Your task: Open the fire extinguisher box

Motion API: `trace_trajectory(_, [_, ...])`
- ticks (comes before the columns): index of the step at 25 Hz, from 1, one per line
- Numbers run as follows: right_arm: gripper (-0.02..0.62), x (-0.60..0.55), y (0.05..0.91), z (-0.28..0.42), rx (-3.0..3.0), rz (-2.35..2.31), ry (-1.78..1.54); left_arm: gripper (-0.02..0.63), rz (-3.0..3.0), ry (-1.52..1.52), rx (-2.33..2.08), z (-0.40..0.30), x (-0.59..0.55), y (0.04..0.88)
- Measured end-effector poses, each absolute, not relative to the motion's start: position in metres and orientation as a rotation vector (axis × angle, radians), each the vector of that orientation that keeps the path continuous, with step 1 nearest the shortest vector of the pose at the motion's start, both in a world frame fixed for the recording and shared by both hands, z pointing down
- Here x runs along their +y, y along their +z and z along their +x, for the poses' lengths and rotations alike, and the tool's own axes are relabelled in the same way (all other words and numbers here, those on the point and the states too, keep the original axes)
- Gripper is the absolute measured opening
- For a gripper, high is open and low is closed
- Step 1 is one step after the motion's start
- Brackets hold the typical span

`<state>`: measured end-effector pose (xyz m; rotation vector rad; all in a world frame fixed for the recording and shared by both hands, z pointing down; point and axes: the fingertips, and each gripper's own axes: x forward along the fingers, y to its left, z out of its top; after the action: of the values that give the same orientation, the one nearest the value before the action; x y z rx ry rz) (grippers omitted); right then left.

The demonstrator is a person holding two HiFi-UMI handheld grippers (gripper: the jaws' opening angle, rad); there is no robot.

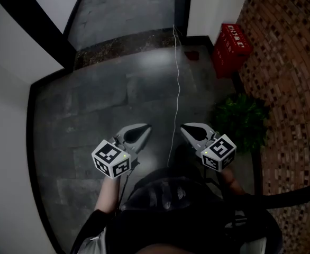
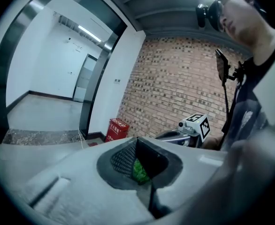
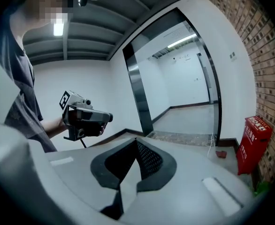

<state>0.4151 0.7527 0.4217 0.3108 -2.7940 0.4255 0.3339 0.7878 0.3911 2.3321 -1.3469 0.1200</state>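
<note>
Fingers [image 2: 88, 193] of the left gripper [image 1: 143, 129] are pressed together with nothing between them. The right gripper [image 1: 189, 129] is likewise closed and empty. Both are held level in front of the person, well apart from the box [image 1: 231, 49].

Box location: far right, on the floor [image 1: 91, 105], in the corner where the brick wall [image 1: 287, 89] meets a white wall [image 1: 218, 4]. Its door appears shut; no latch or handle can be made out from here.

Risks, as judged:
- Closed fingers cannot take a handle or door edge; they need to part before contact, or they will only knock the box.
- A thin pale cord [image 1: 176, 83] runs from the doorway [image 1: 128, 9] toward the person, across the likely path. Whether it hangs or lies flat I cannot tell; either way it could snag a gripper or a foot.
- A plant [image 1: 242, 121] stands by the brick wall, nearer than the box, and narrows the approach along that side.
- Light is dim, so the latch could be misjudged.

Surface: dark stone slabs with a sheen, possibly slippery. Room: narrow hall, brick on the right, white wall on the left, a dark-framed doorway at the far end into a paler space.
</note>
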Motion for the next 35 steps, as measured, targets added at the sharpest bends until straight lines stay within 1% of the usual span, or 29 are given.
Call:
trace_trajectory(5, [-0.002, 0.673, 0.432, 0.456, -2.76, 0.308, 0.425, 0.002, 2.327, 0.136, -1.319, 0.369, 0.708, 0.395])
trace_trajectory(9, [-0.002, 0.617, 0.433, 0.472, -2.743, 0.361, 0.452, 0.002, 2.294, 0.16, -1.344, 0.374, 0.665, 0.4])
trace_trajectory(15, [-0.002, 0.571, 0.426, 0.454, -2.754, 0.352, 0.373, 0.002, 2.296, 0.124, -1.343, 0.354, 0.608, 0.397])
trace_trajectory(22, [-0.002, 0.489, 0.44, 0.441, -2.683, 0.547, 0.408, 0.002, 2.369, 0.112, -1.218, 0.321, 0.52, 0.403])
trace_trajectory(28, [0.0, 0.4, 0.437, 0.391, -2.648, 0.751, 0.595, 0.002, 2.382, -0.035, -1.094, 0.263, 0.426, 0.392])
trace_trajectory(35, [0.0, 0.333, 0.419, 0.312, -2.691, 0.812, 0.594, 0.002, 2.463, 0.017, -0.949, 0.22, 0.348, 0.393])
